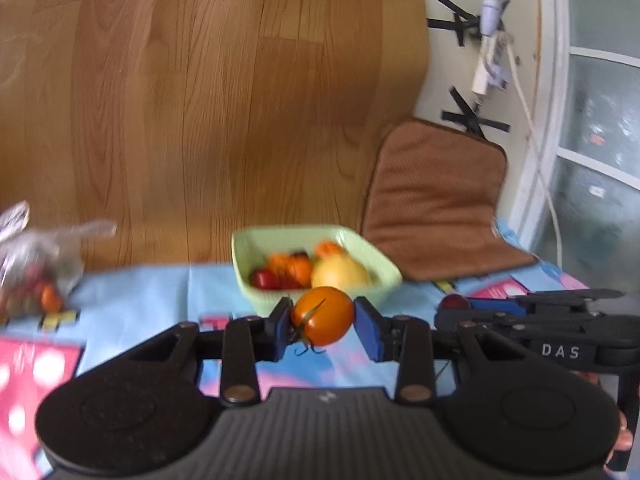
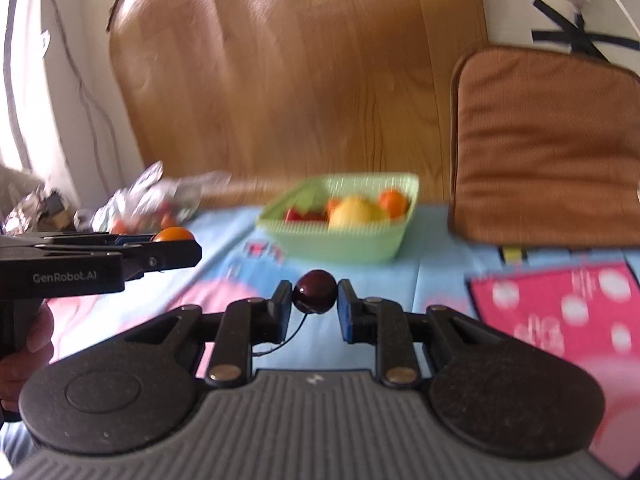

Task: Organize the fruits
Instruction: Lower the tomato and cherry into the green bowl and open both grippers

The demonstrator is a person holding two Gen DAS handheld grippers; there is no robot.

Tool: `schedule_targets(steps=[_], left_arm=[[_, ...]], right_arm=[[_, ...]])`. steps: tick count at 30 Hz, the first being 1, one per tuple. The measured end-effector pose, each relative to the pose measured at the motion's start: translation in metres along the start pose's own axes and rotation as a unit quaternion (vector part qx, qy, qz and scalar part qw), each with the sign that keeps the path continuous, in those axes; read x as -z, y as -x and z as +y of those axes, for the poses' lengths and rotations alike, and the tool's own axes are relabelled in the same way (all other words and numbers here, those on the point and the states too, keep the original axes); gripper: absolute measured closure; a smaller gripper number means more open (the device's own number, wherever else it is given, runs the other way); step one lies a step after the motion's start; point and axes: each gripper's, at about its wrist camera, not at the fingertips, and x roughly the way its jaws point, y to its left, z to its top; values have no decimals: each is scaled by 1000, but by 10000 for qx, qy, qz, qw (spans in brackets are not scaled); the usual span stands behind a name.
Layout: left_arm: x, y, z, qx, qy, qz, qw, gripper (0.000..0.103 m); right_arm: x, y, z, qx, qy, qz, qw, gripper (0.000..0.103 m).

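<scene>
Left wrist view shows an orange tomato (image 1: 323,315) with a green stem pinched between the blue pads of the left gripper (image 1: 322,326), lifted clear of the cloth. Right wrist view shows a dark red cherry (image 2: 314,291), its thin stalk trailing down, clamped between the pads of the right gripper (image 2: 314,305), also off the surface. Just beyond both grippers sits a pale green basket (image 1: 384,276) on the blue and pink patterned cloth (image 1: 152,288); it already holds a yellow fruit (image 1: 340,274), several orange pieces and some red ones, though blur makes it hard to say exactly what kinds. Off to the left of the basket lies a crumpled clear plastic bag (image 1: 36,256) with more red and orange fruit inside. A brown cushion (image 1: 436,200) leans to the right behind the basket, against a wooden board (image 1: 224,100). A person's hand (image 2: 28,344) grips the left gripper's handle at the edge of the right wrist view.
</scene>
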Motion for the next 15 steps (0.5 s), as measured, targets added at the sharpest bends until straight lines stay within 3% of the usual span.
schedule_targets(steps=[8, 15], left_arm=[[-40, -100, 24, -137, 360, 371, 9986, 69], [-45, -162, 42, -219, 456, 639, 9967, 69]], right_arm=[[-65, -92, -50, -181, -807, 69, 9966, 76], [-74, -165, -79, -230, -1066, 431, 9931, 75]])
